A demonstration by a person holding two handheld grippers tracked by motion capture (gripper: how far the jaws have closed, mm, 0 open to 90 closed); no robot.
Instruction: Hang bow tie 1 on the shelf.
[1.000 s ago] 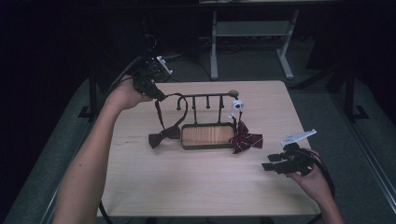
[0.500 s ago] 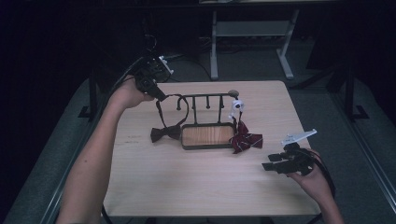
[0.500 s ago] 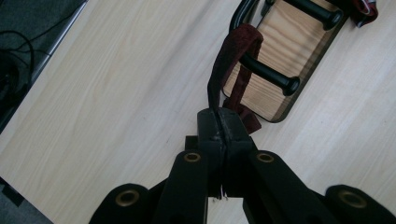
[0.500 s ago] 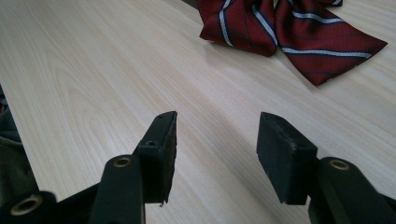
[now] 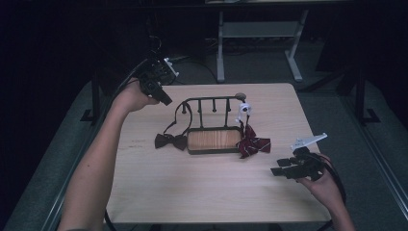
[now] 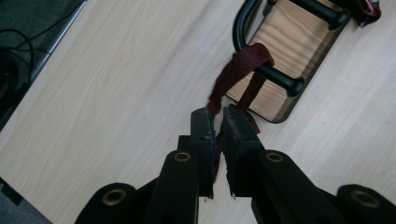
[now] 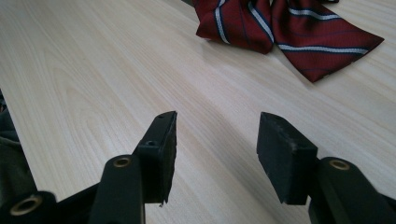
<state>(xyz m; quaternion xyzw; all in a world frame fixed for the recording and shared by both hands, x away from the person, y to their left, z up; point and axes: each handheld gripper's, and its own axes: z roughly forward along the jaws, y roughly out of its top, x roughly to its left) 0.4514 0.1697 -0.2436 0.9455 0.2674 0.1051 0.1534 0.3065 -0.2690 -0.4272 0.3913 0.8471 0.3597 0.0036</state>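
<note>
My left gripper [image 6: 215, 122] pinches the dark bow tie's strap [image 6: 233, 77], looped over the rack [image 5: 211, 139] peg; right gripper [image 7: 217, 140] spread, empty.

Two bow ties [image 5: 170, 141] [image 5: 253, 145], one rack [image 5: 214, 139]

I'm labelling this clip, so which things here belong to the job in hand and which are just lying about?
In use, likely: left claw, shut on the strap of the dark bow tie; the rack the strap loops over.
Lying about: striped bow tie, open right claw, white-legged frame behind the table.
</note>
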